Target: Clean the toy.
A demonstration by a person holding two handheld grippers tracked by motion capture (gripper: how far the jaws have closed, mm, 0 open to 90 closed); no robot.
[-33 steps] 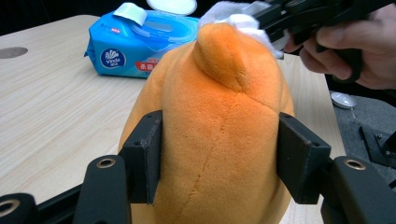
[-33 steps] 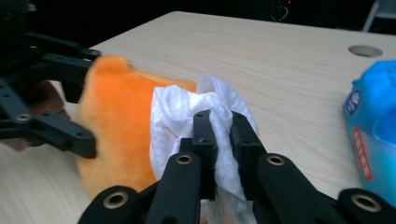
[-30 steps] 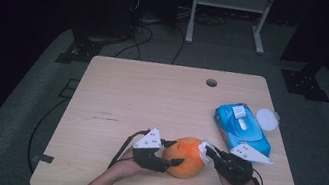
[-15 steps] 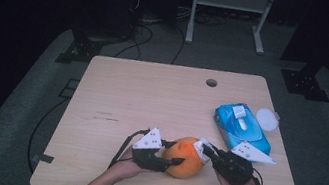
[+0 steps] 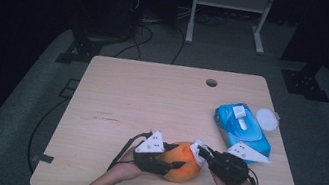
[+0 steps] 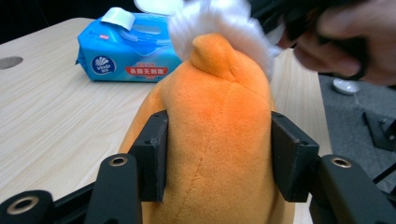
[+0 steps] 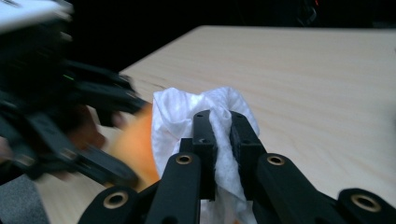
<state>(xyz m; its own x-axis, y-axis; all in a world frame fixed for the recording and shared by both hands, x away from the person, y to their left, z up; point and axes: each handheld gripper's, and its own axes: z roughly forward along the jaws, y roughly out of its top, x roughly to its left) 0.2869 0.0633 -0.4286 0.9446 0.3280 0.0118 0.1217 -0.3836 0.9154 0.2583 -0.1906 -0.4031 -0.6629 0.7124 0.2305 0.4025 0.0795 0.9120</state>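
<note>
An orange plush toy rests near the table's front edge, between both hands. My left gripper is shut on the plush toy, one jaw pressed into each side. My right gripper is shut on a white wipe, which bulges out around the closed jaws. The wipe touches the top of the toy from the right side. The orange plush appears blurred just behind the wipe in the right gripper view.
A blue pack of wet wipes lies at the table's right edge with its white lid flipped open. A round hole sits near the far edge of the wooden table. Dark stands and cables surround the table.
The right gripper with the wipe has shifted slightly left against the toy's top. The left gripper and the toy stay in place.
</note>
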